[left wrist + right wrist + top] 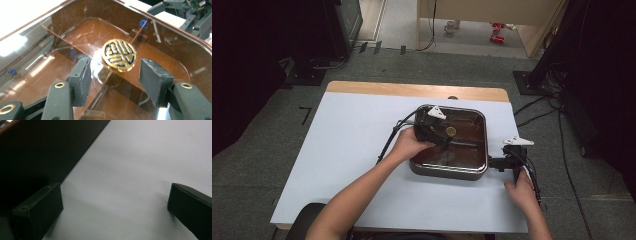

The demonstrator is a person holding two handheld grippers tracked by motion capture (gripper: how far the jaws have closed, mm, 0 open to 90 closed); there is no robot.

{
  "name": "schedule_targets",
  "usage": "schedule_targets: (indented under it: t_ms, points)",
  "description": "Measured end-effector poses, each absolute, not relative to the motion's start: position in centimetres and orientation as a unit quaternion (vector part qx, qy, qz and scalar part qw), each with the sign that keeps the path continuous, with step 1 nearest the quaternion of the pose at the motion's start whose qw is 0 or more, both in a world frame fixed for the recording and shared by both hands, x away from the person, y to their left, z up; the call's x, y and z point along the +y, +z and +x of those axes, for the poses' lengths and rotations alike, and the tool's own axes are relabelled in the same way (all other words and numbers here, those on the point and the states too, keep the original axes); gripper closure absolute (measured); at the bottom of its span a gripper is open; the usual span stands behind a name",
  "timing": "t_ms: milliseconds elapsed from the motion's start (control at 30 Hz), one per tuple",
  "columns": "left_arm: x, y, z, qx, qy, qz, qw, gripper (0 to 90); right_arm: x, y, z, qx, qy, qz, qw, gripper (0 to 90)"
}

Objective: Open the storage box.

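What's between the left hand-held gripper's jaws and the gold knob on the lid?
Nothing but the brown glass lid in the left gripper view; open jaws flank the gold knob.

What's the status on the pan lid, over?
Left gripper open over the lid, jaws either side of the gold knob, not closed. Right gripper open, beside the pan on the table. Nothing in the way.

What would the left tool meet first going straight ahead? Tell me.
Most likely the gold-and-black round knob on the brown glass lid; it sits just beyond the open left tool, centred between its jaws, though depth is unclear.
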State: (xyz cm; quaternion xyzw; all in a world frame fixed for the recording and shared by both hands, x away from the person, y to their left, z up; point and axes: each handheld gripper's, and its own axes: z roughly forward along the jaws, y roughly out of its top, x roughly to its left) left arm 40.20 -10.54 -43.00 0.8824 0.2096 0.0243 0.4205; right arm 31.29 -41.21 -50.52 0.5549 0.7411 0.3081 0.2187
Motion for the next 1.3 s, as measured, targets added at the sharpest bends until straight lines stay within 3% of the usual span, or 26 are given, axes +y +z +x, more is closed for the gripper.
schedule_targets:
  t_ms: [167,300,833,1300]
  points:
    - [-11.0,-43.1,40.4,0.208,0.027,0.88,0.427,47.2,-41.2,-50.5,31.3,0.741,0.308,0.555,0.219,0.0]
    - [-11.4,-43.2,40.2,0.197,0.035,0.881,0.428,57.4,-41.2,-50.5,31.3,0.741,0.308,0.554,0.22,0.0]
    - [-11.4,-42.4,40.1,0.217,0.022,0.88,0.421,59.0,-41.2,-50.5,31.3,0.742,0.308,0.554,0.22,0.0]
    - [-9.9,-39.3,38.7,0.207,0.029,0.871,0.444,59.1,-41.3,-50.5,31.3,0.742,0.309,0.555,0.217,0.0]
